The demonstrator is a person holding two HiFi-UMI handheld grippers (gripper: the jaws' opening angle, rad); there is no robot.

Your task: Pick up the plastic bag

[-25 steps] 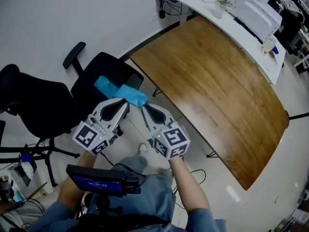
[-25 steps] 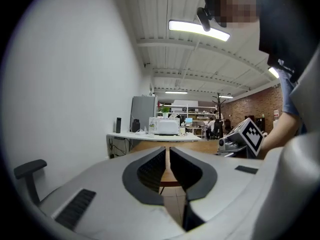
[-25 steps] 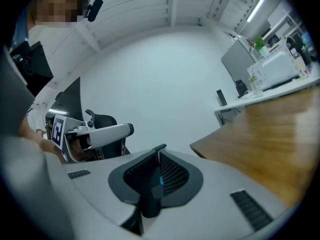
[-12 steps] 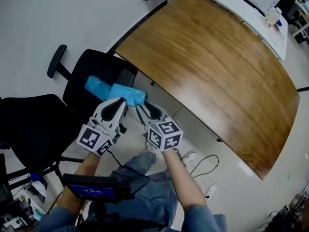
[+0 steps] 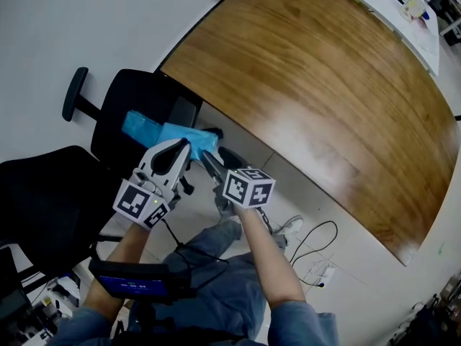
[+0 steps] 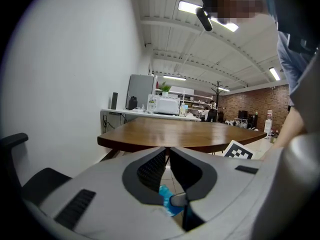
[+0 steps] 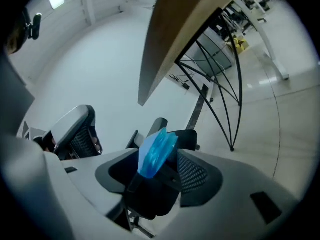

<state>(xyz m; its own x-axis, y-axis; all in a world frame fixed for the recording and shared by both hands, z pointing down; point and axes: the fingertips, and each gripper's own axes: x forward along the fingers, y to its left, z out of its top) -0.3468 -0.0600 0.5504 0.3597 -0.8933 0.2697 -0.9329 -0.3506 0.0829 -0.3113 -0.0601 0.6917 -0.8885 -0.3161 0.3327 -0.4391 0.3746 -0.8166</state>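
Note:
A blue plastic bag (image 5: 160, 131) lies across the seat of a black office chair (image 5: 137, 99). My left gripper (image 5: 185, 144) has its tips over the bag's near edge. In the left gripper view its jaws (image 6: 168, 149) meet at the tips, with a scrap of the blue bag (image 6: 167, 204) pinched in the gap behind them. Just to its right is my right gripper (image 5: 209, 158), also at the bag's edge. Its jaws (image 7: 161, 145) are opening, and a fold of the bag (image 7: 156, 151) stands up between the spread pads without being pressed.
A large curved wooden table (image 5: 324, 85) stands to the right of the chair, its edge close to the bag. A second black chair (image 5: 43, 200) is at the left. Cables (image 5: 317, 236) lie on the tiled floor. A device with a blue screen (image 5: 137, 280) sits at the person's chest.
Both grippers have stayed at the bag's edge on the chair seat. The right gripper has rolled, its marker cube now facing up, and the table fills more of the view.

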